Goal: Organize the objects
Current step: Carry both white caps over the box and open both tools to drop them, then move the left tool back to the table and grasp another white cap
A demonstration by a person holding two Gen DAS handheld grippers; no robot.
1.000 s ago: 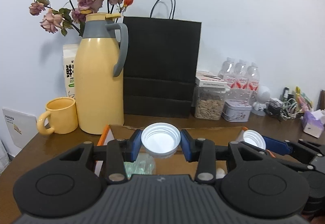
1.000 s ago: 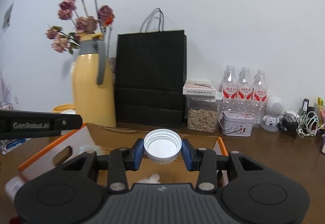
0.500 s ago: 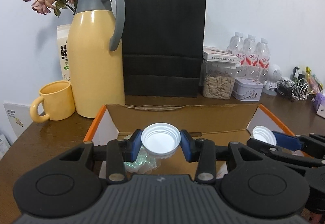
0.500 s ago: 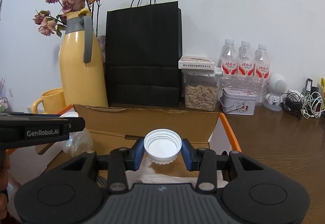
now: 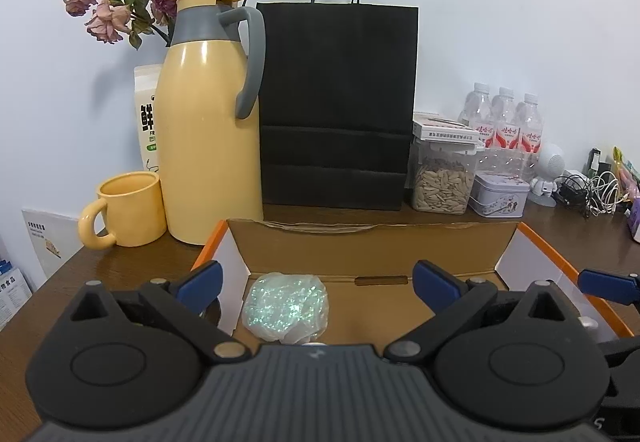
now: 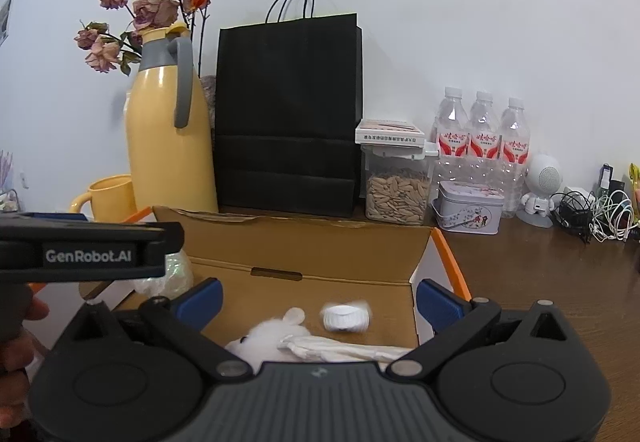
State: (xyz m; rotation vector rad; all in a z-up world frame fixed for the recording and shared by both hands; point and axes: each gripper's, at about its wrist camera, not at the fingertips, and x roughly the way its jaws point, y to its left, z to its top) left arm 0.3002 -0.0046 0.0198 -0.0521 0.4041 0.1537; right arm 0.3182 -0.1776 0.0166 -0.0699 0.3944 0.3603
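An open cardboard box (image 5: pixel 372 230) with orange sides lies right below both grippers. My left gripper (image 5: pixel 318 284) has its jaws opening wide, with nothing between its blue pads; an iridescent plastic bundle (image 5: pixel 286 306) rests in the box beneath it. My right gripper (image 6: pixel 318 300) is opening too, its pads empty. A white bottle cap (image 6: pixel 346 316), blurred, is loose over the box floor just ahead of it. A white plush toy (image 6: pixel 276 334) and a white cloth pouch (image 6: pixel 344 350) lie in the box. No cap shows in the left wrist view.
Behind the box stand a yellow thermos jug (image 5: pixel 208 145), a yellow mug (image 5: pixel 128 209), a black paper bag (image 5: pixel 336 105), a seed jar (image 5: pixel 442 181), a tin (image 5: pixel 500 193) and water bottles (image 5: pixel 504 121). Cables (image 6: pixel 596 209) lie at the far right. A hand (image 6: pixel 16 342) holds the left gripper.
Both grippers, each shut on a white bottle cap before, have opened wide and let go. The right one's cap has dropped toward the box floor; the left one's cap has left view.
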